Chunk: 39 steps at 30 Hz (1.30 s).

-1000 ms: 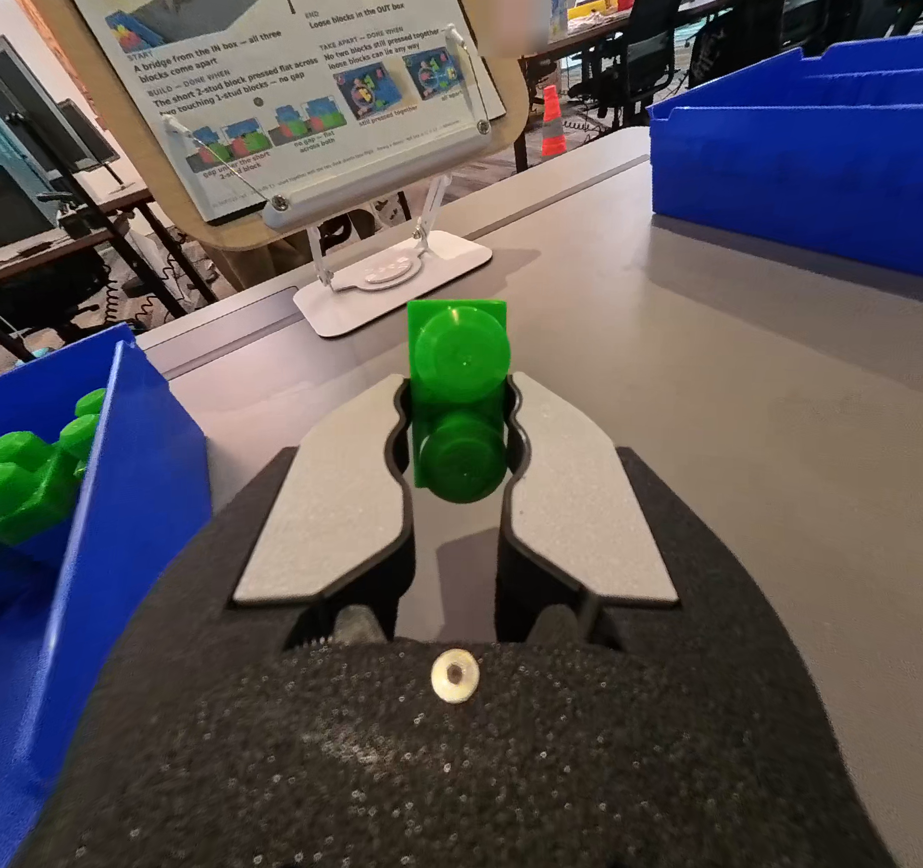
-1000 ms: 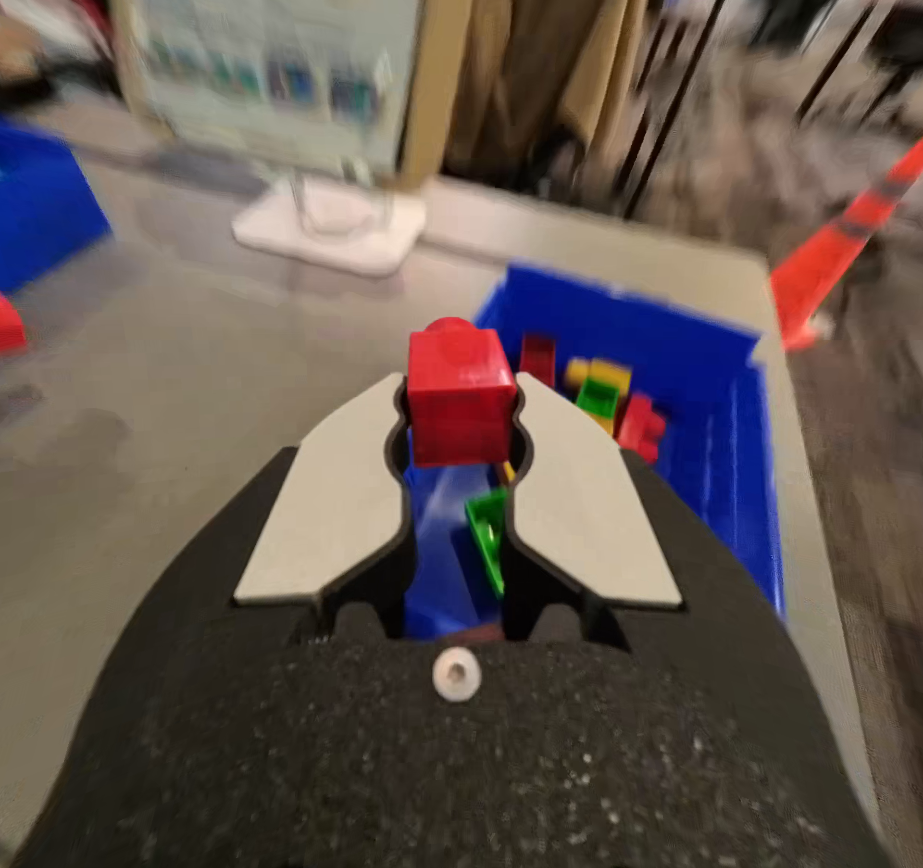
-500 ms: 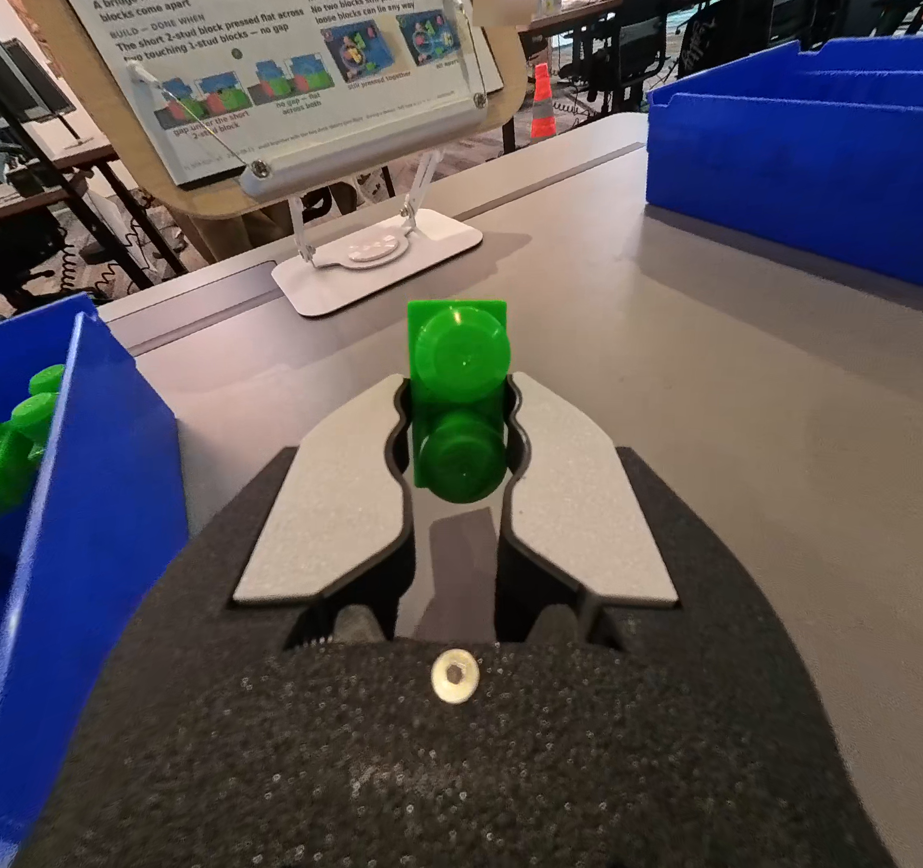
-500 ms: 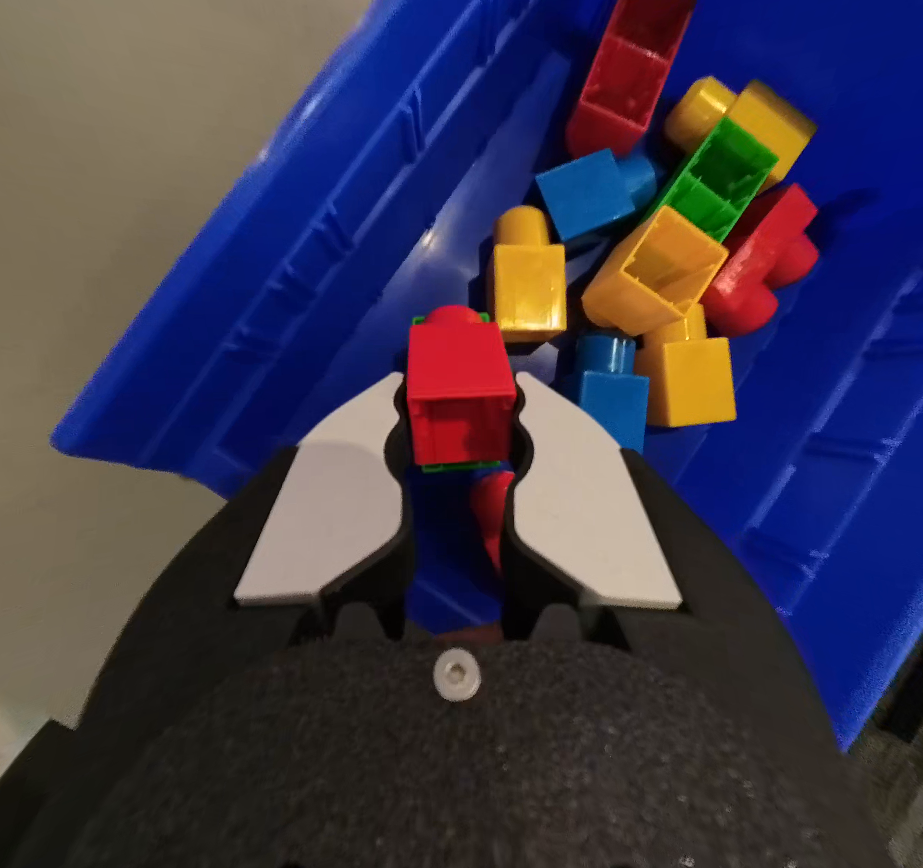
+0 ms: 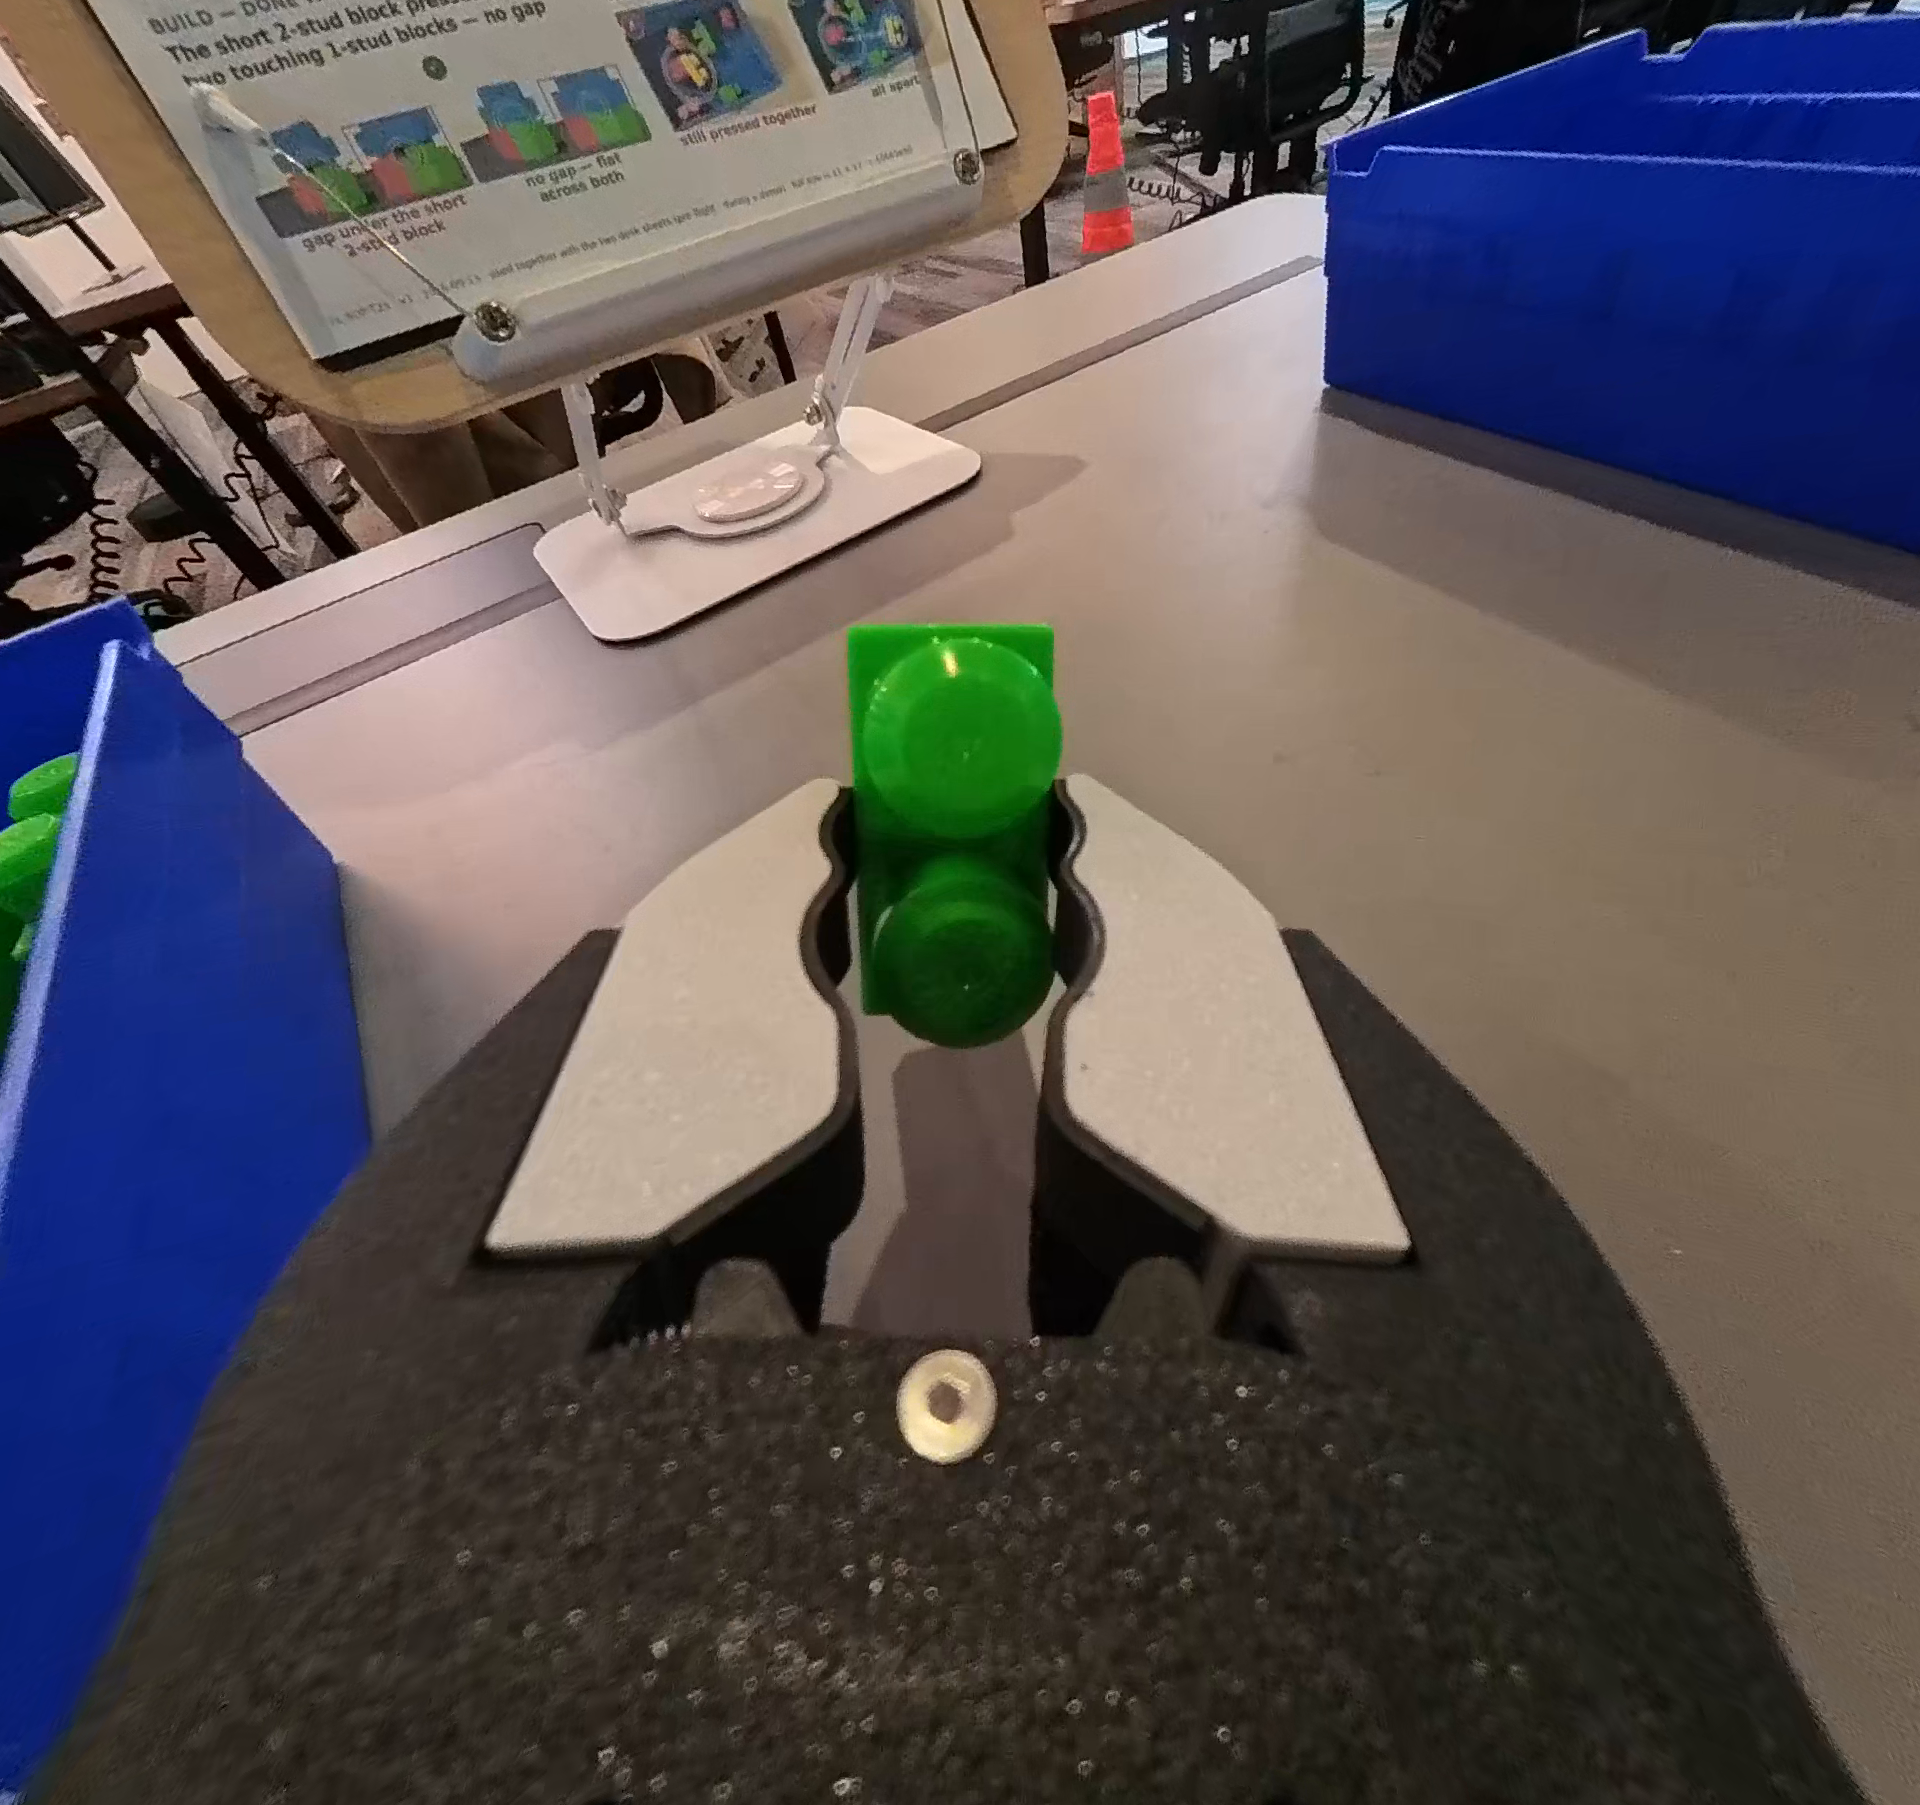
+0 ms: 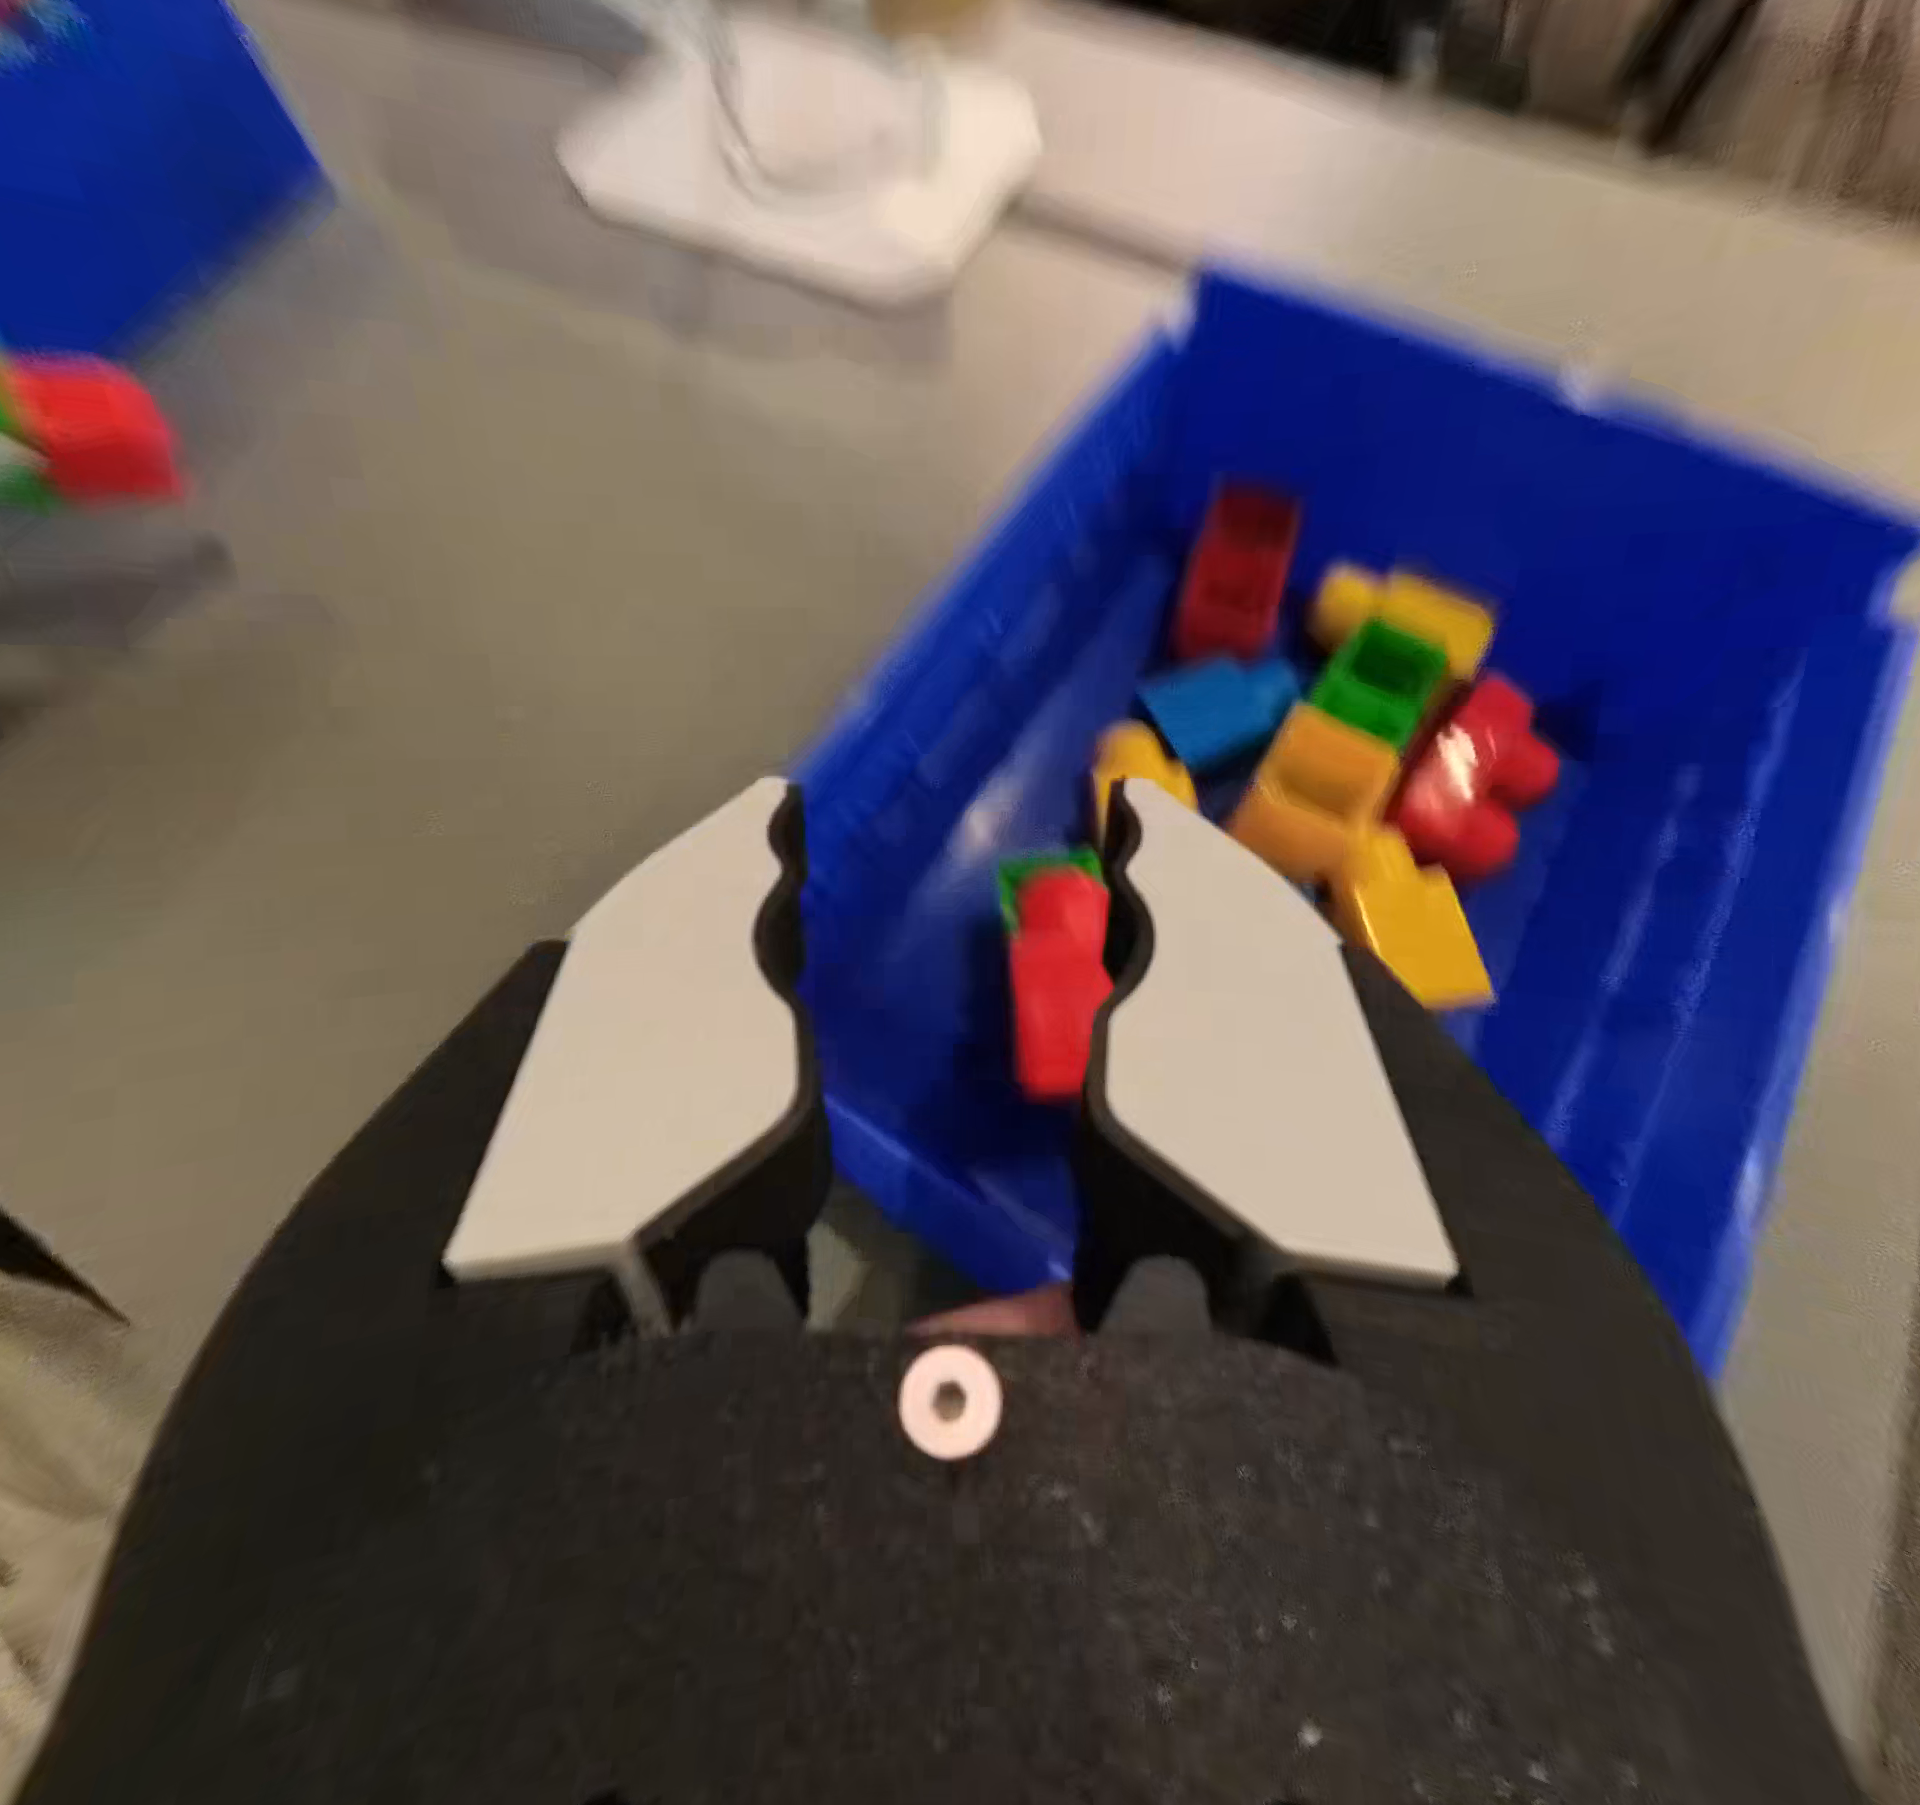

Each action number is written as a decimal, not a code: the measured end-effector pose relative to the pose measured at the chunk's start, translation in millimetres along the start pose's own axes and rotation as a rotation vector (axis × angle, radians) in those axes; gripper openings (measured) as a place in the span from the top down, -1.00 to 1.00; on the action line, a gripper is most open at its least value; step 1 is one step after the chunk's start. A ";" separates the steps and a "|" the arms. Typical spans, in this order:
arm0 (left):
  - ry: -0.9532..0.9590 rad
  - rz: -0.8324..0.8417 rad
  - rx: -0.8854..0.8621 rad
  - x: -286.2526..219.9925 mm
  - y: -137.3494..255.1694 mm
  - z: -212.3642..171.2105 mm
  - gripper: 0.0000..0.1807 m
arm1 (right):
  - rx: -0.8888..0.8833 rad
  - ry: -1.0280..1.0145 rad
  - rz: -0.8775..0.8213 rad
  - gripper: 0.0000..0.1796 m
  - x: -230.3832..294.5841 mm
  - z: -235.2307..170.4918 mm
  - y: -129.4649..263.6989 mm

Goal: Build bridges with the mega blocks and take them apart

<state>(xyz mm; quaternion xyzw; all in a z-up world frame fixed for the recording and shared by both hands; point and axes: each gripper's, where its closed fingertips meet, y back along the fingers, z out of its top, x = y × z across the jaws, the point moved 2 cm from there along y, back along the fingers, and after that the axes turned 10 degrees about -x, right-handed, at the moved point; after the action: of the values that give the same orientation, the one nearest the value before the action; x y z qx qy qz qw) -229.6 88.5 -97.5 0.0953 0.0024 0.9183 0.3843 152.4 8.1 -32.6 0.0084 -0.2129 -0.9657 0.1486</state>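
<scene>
My left gripper (image 5: pixel 951 805) is shut on a green two-stud block (image 5: pixel 956 747) and holds it above the grey table, studs toward the camera. My right gripper (image 6: pixel 956 799) is open and empty, over the near left corner of a blue bin (image 6: pixel 1662 924). The right wrist view is blurred. A red block (image 6: pixel 1055 986) lies in the bin below the open jaws, with a green piece (image 6: pixel 1013 872) at its far end. Several loose red, yellow, blue and green blocks (image 6: pixel 1340 747) lie farther in. A red and green block cluster (image 6: pixel 94 425) shows blurred at the left edge.
A second blue bin (image 5: pixel 156 924) with green blocks (image 5: pixel 26 851) stands close at my left gripper's left. The right bin's outer wall (image 5: pixel 1621 301) is at the far right. An instruction board on a white stand (image 5: pixel 758 508) stands at the back of the table.
My right gripper opened and let go of the red block, which now lies in the bin; the gripper has pulled back and tilted up. My left gripper still holds the green block and shifted slightly.
</scene>
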 end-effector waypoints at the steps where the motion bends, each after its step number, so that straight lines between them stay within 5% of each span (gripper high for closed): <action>1: 0.000 -0.001 -0.002 -0.4 -0.3 0.6 0.62 | -0.113 -0.001 0.040 0.38 19.6 21.2 5.6; 7: -0.016 0.007 0.001 -0.8 -2.1 0.8 0.62 | -0.574 -0.059 0.311 0.34 153.8 66.6 -17.5; 13: -0.006 0.018 0.006 3.5 -0.4 -1.0 0.62 | -0.431 -0.031 0.288 0.32 215.7 -3.5 -124.6; 20: 0.043 0.004 0.012 5.7 0.6 -3.3 0.62 | -0.420 -0.038 0.334 0.34 222.0 -18.2 -134.6; 29: 0.773 -0.781 -0.265 -55.1 26.9 59.1 0.62 | -0.404 -0.316 0.987 0.30 280.2 -10.3 -91.2; 39: 0.731 -0.935 -0.230 -82.4 34.1 62.6 0.62 | -0.378 -0.240 1.039 0.60 287.5 -16.9 -83.7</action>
<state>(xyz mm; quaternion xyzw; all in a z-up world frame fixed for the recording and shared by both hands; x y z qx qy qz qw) -186.0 2.0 -47.7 -0.2797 0.0764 0.6198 0.7292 -144.7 -10.0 -69.0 -0.2340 -0.0277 -0.7811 0.5782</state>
